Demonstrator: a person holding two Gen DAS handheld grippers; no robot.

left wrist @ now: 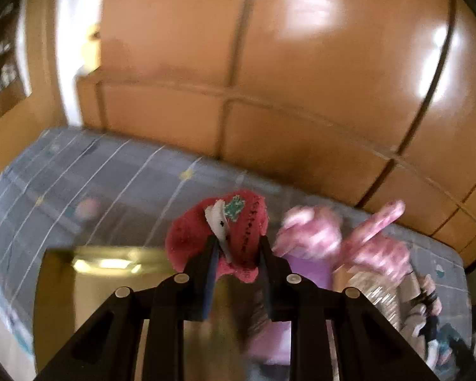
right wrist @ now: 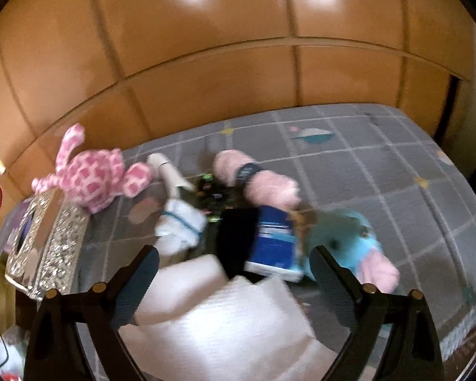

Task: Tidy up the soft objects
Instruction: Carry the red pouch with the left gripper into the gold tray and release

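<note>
My left gripper (left wrist: 236,247) is shut on a red plush toy (left wrist: 215,225) with a white tag and a green patch, held above the bed and over a cardboard box (left wrist: 79,285). A pink spotted plush (left wrist: 314,231) lies to its right; it also shows in the right wrist view (right wrist: 89,174). My right gripper (right wrist: 234,266) is open and empty above a white pillow (right wrist: 225,320). Ahead of it lie a blue and white pack (right wrist: 271,241), a light blue plush (right wrist: 346,235), a pale pink fluffy roll (right wrist: 257,181) and a white soft toy (right wrist: 179,225).
The grey checked bedsheet (right wrist: 396,171) covers the bed. A glittery silver box (right wrist: 47,241) stands at the left under the pink plush. Glossy wooden wardrobe doors (right wrist: 238,47) run along the far side of the bed.
</note>
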